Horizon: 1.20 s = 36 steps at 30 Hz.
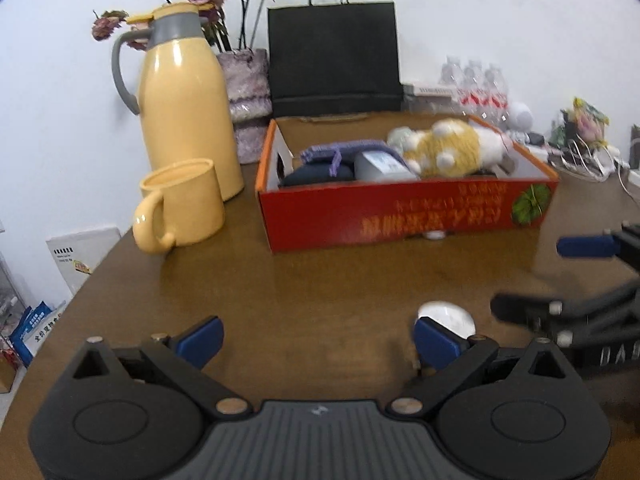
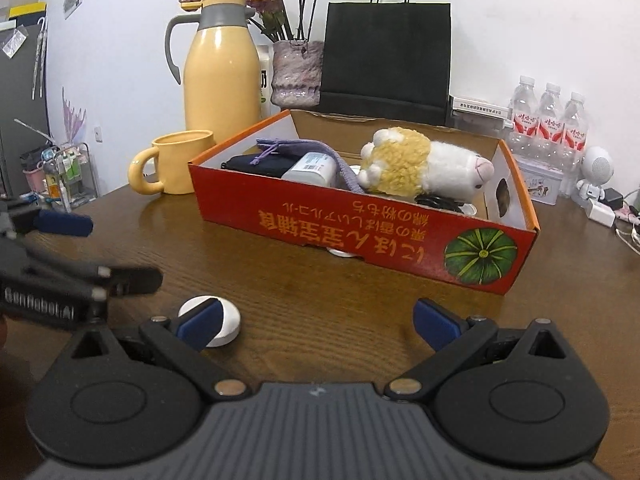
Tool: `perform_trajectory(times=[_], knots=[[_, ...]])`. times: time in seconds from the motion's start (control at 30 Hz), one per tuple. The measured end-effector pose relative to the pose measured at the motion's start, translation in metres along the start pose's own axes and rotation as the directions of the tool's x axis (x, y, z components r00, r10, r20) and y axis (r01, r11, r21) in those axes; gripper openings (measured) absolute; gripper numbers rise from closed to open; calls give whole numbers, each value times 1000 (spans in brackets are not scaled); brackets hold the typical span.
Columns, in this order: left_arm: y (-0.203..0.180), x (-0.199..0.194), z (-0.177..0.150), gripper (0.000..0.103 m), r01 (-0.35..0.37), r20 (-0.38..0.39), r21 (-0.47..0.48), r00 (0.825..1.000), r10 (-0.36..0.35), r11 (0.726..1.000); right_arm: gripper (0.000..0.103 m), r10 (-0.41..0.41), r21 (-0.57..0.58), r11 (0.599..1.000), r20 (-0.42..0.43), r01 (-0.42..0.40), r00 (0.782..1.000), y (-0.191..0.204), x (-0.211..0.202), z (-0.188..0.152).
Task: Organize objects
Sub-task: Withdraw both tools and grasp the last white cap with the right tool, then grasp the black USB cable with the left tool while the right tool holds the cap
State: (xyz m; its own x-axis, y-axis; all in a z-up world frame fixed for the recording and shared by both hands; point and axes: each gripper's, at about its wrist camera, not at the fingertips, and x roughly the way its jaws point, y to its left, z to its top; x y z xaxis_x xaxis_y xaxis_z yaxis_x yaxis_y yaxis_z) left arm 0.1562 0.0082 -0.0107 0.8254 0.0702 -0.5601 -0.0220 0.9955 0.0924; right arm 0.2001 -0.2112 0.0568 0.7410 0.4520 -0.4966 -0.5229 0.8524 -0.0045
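Note:
A red cardboard box [image 1: 400,216] [image 2: 360,232] stands on the brown table. In it lie a yellow-and-white plush toy [image 1: 448,148] [image 2: 416,168], a purple pouch [image 1: 340,152] [image 2: 292,148], a dark case [image 2: 256,164] and a grey-white item [image 1: 380,166] [image 2: 312,168]. A white round disc [image 1: 450,316] [image 2: 224,320] lies on the table between the grippers. My left gripper [image 1: 318,338] is open and empty, its right finger beside the disc. My right gripper [image 2: 316,322] is open and empty, its left finger in front of the disc.
A yellow mug [image 1: 180,204] [image 2: 172,164] and yellow thermos jug [image 1: 184,96] [image 2: 222,68] stand left of the box. Behind are a vase of dried roses [image 2: 296,72], a black paper bag [image 1: 334,60] [image 2: 386,60], water bottles [image 2: 548,120] and cables at the right.

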Motion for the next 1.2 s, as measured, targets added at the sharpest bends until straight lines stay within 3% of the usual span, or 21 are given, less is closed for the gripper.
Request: perform_trajectory(times=[0.13,0.3,0.4,0.53,0.67,0.77,0.8,1.2], knots=[[-5,-3,-9,93,33,-19,25,999,-33,999,103,16,23,1000,20,-17,1000,-1,-6,-2],[-18,-2,-18,70,82,-27,89,996,-80,993,98,82,44,996,29,-84,996,1,-7,-3],[-18,0,-18,60,151,-31,79,988,-149,985,93,130,53,990,22,-131,991,8,-5,-2],[-12,3,-18,51,197,-39,42,980,-195,980,80,153,72,986,-21,-151,988,17,8,1],[-16,1,-18,19,222,-31,65,975,-221,973,65,190,102,978,-64,-183,980,21,21,3],[-18,0,-18,3,225,-32,78,974,-224,971,45,207,118,974,-99,-195,973,24,29,3],[-19,0,-18,2,218,-31,85,976,-216,972,40,209,120,973,-96,-197,973,25,28,3],[-30,-3,-20,2,156,-25,125,988,-154,980,40,158,136,980,-78,-147,984,18,19,0]])
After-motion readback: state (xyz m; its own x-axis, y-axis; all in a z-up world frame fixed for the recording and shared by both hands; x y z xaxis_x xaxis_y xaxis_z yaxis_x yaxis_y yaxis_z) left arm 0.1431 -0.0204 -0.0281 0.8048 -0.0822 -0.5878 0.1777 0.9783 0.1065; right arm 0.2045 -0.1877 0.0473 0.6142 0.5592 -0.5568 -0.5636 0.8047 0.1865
